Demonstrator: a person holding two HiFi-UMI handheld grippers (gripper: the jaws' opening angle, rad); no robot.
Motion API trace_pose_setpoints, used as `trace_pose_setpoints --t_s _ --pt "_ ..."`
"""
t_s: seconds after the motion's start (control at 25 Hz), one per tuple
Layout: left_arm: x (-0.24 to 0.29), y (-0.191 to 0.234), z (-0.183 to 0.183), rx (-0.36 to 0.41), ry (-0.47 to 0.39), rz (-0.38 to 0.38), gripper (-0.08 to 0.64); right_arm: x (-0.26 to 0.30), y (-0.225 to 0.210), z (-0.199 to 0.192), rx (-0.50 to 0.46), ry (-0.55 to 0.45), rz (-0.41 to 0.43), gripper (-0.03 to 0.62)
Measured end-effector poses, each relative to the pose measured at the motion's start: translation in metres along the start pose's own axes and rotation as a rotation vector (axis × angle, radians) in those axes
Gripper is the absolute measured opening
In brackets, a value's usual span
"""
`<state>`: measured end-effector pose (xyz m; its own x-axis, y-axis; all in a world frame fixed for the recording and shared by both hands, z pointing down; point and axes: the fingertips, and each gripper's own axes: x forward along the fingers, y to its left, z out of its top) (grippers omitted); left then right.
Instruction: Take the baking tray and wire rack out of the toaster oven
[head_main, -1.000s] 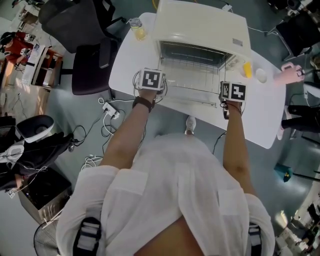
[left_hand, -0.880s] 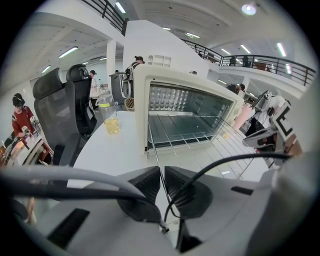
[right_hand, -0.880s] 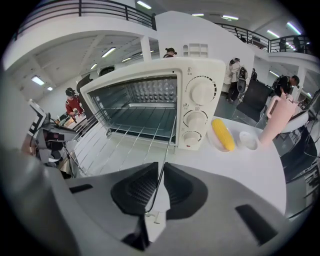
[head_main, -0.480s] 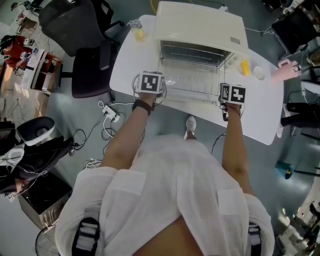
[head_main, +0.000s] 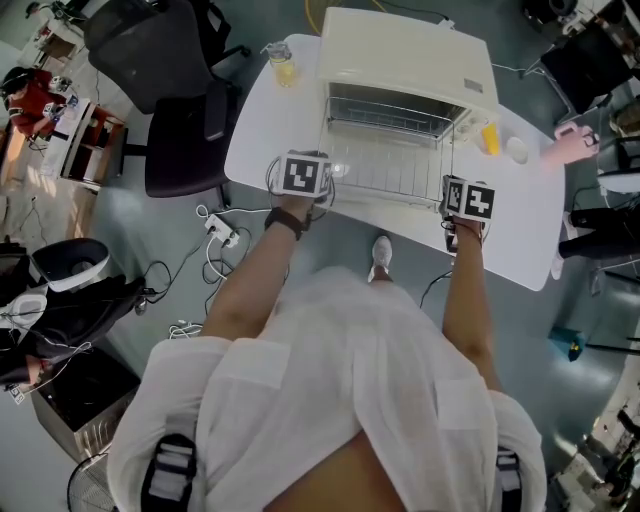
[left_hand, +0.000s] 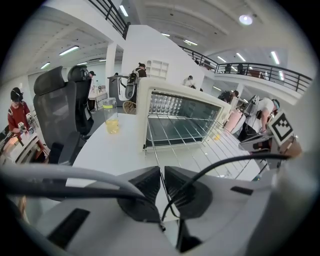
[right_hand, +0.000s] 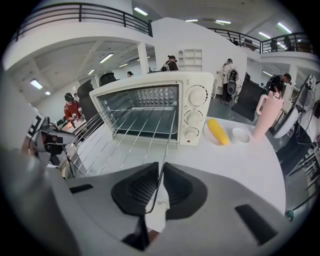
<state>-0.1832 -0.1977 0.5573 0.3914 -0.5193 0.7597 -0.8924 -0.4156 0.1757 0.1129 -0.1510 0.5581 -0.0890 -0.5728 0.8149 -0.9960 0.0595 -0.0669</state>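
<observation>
Pulling wire rack (head_main: 385, 168) from toaster oven (head_main: 405, 50). Left gripper (left_hand: 162, 187), right gripper (right_hand: 160, 187) pinch front wire, right just tightened. Next: draw level toward desk's (head_main: 255, 130) near edge.

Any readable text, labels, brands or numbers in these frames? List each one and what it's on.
No text is readable in any view.
Label on top of the oven: too small to read.
Markings around the dials: too blurred to read.
Marker cubes: black-and-white square patterns only, no letters or numbers.
</observation>
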Motion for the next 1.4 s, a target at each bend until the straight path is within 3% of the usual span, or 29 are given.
trace_pose_setpoints --t_s 0.44,0.68,1.0,1.4 --pt "-0.033 0.013 -0.018 -0.005 -0.045 -0.037 0.028 -0.018 0.033 -0.022 0.044 -0.024 0.000 0.029" --pt "-0.038 0.000 -0.019 0.017 -0.047 -0.035 0.028 -0.027 0.024 -0.030 0.094 -0.051 0.008 0.025" --pt "-0.018 -0.066 -0.026 0.013 -0.026 -0.030 0.028 -0.035 -0.043 -0.052 0.125 -0.044 0.012 0.020" --pt "0.036 -0.194 -0.036 0.012 0.020 -0.074 0.029 -0.051 -0.173 -0.099 0.140 0.003 -0.008 0.020"
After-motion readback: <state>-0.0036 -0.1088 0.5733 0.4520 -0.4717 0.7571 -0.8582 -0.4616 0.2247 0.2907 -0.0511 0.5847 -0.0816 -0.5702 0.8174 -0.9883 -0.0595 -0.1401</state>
